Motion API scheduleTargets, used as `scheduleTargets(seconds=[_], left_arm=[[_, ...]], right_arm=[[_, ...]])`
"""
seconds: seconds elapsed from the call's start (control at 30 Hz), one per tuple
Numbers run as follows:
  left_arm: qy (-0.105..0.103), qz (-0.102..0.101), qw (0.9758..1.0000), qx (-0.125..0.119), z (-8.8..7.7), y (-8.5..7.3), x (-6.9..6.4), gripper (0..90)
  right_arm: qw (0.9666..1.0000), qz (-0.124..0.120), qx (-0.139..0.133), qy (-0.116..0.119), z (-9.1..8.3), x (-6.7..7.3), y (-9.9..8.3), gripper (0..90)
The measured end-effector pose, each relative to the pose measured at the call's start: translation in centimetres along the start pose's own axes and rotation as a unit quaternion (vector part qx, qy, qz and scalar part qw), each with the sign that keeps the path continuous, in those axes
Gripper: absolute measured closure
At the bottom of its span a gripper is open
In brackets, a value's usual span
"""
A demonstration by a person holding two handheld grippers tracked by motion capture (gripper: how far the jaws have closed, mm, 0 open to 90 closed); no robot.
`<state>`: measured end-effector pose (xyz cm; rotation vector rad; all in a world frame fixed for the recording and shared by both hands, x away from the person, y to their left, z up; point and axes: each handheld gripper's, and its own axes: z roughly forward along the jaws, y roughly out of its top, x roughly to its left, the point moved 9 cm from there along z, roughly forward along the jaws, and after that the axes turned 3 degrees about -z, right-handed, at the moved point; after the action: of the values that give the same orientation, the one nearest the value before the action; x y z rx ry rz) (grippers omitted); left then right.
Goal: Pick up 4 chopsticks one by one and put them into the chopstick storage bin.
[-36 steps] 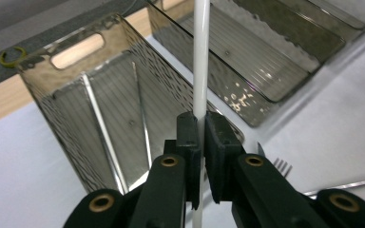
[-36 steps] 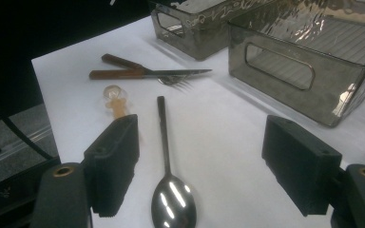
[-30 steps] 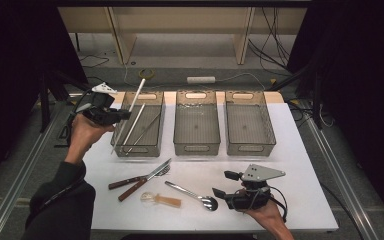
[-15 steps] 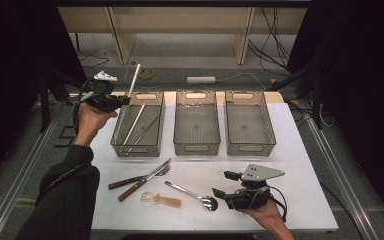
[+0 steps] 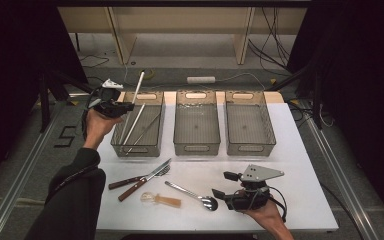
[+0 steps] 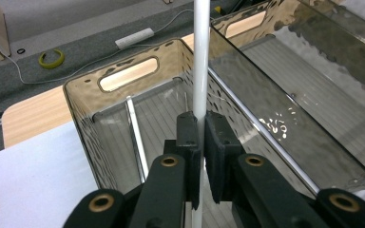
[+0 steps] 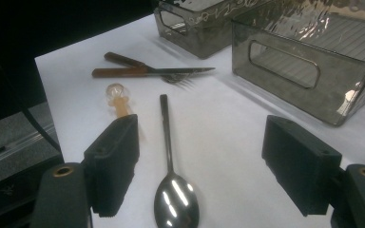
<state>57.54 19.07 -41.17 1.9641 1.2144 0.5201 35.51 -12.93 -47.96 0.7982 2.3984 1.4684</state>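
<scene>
My left gripper (image 5: 124, 106) hovers at the near left corner of the left grey bin (image 5: 136, 150), shut on a long white stick (image 5: 139, 85) that slants up and away over the bin. The left gripper view has both pads clamped on the stick (image 6: 201, 57) at my left gripper (image 6: 200, 128), above the bin (image 6: 81, 123). Two more sticks (image 5: 133, 124) lie inside that bin. My right gripper (image 5: 221, 195) rests low at the table's front, open, beside a metal spoon (image 5: 200, 197). The spoon (image 7: 168, 142) lies flat between the wide-apart jaws of my right gripper (image 7: 202, 161), untouched.
A wooden-handled knife (image 5: 130, 181) and fork (image 5: 152, 176) lie crossed left of the spoon, with an amber translucent utensil (image 5: 161, 200) in front of them. The middle bin (image 5: 196, 147) and the right bin (image 5: 247, 148) stand behind. White table surface stretches to the right.
The left hand has carried the stick a little rightward over the left bin and dropped slightly in the last half second. The right hand and gripper have stayed put.
</scene>
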Motion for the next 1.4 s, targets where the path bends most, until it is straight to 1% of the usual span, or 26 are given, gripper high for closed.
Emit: scheduleTargets(seconds=[0.2,0.27,0.33,0.47,0.6,0.67,0.77,0.8,0.9,1.0,1.07,1.1,1.13,1.2,1.27,1.3,1.4], left_arm=[[0.008,0.009,0.9998,0.016,1.2,-1.0,-0.1,84.3],[0.007,0.007,0.9997,0.021,1.5,-1.4,-0.1,84.3],[0.007,0.009,0.9995,0.029,1.9,-1.8,-0.1,84.2],[0.009,0.011,0.9993,0.034,2.5,-2.2,-0.1,84.2],[0.012,0.004,0.9992,0.038,3.0,-2.9,-0.1,84.1],[0.012,0.005,0.9991,0.041,3.3,-3.3,0.0,84.0],[0.008,0.0,0.9991,0.042,3.6,-3.7,0.0,83.9],[0.011,0.004,0.999,0.043,3.7,-3.9,0.0,83.8],[0.013,0.002,0.9989,0.046,4.0,-4.2,0.1,83.5],[0.017,0.006,0.9988,0.046,4.2,-4.4,0.1,82.9],[0.02,0.005,0.9985,0.051,4.3,-4.5,0.2,82.5],[0.019,0.001,0.9986,0.049,4.3,-4.6,0.2,81.7],[0.02,-0.001,0.9987,0.048,4.2,-4.6,0.2,78.8],[0.019,-0.002,0.9985,0.051,4.0,-4.6,0.1,76.2],[0.024,-0.007,0.9984,0.051,3.7,-4.5,0.0,70.6],[0.02,-0.014,0.9984,0.051,3.4,-4.5,-0.1,68.2],[0.001,-0.013,0.9981,0.06,2.6,-4.8,-1.0,61.0]], right_arm=[[1.0,0.002,-0.001,-0.001,-0.1,-0.1,0.0,29.3],[1.0,0.003,-0.003,0.0,-0.1,-0.1,0.1,29.4],[1.0,0.001,0.0,0.0,-0.1,0.0,0.0,29.3],[1.0,0.003,-0.001,0.0,-0.1,-0.1,0.1,29.3],[1.0,0.002,-0.001,-0.001,0.0,0.0,0.0,29.3],[1.0,0.0,0.0,0.0,0.0,0.0,0.0,29.3],[1.0,0.0,0.0,-0.001,0.0,0.0,0.0,29.3],[1.0,0.001,-0.001,0.0,0.0,0.0,0.0,29.4],[1.0,-0.001,0.002,-0.001,0.0,0.1,-0.1,29.3],[1.0,0.0,0.001,-0.001,0.0,0.0,0.0,29.4],[1.0,-0.002,0.003,-0.003,0.0,0.0,-0.1,29.4],[1.0,-0.003,0.003,-0.003,0.0,0.0,-0.1,29.3],[1.0,-0.003,0.002,-0.003,-0.1,0.0,0.0,29.4],[1.0,-0.002,0.002,-0.002,0.0,0.1,0.0,29.4],[1.0,-0.003,0.004,-0.003,0.0,0.1,-0.1,29.4],[1.0,-0.004,0.003,-0.003,0.0,0.1,-0.1,29.4],[1.0,-0.002,0.001,-0.003,-0.1,0.0,0.0,29.4]])
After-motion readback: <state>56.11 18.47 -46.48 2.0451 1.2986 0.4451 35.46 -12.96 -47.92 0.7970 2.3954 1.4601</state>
